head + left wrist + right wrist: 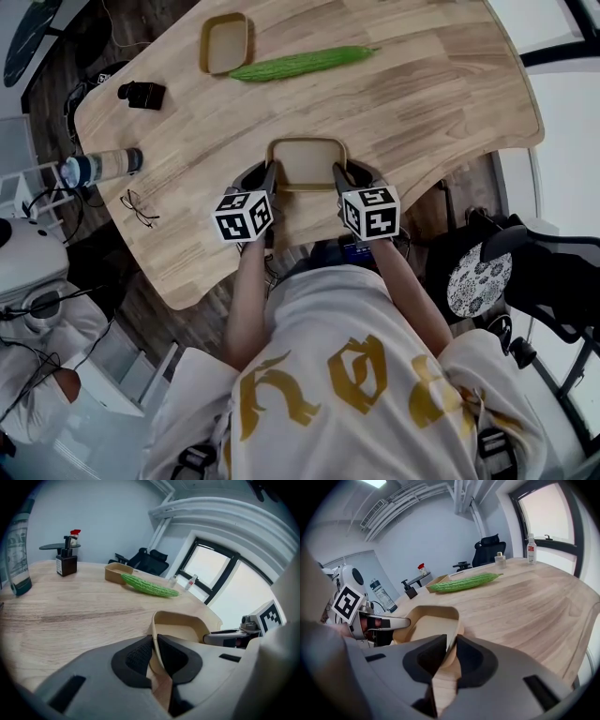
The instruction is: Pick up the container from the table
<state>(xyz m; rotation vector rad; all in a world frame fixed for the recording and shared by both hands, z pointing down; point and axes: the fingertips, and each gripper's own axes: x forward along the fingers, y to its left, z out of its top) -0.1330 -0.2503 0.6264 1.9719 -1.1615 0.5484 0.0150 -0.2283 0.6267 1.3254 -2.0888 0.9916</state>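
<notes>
A tan rectangular container (307, 161) sits on the wooden table (422, 94) near its front edge, right in front of the person. My left gripper (269, 178) holds the container's left wall. In the left gripper view the black pads (138, 657) pinch that thin wall (157, 641). My right gripper (339, 176) is at the opposite wall. In the right gripper view its pads (471, 657) close around the container's rim (451, 641). The container (423, 620) rests flat on the wood between both grippers, and it looks empty inside (180, 626).
A long green bitter gourd (300, 64) lies at the far side, beside a second tan tray (225, 43). A bottle (98, 167) lies on its side near the left edge, by eyeglasses (139, 208) and a small black object (142, 94). An office chair (525, 262) stands right.
</notes>
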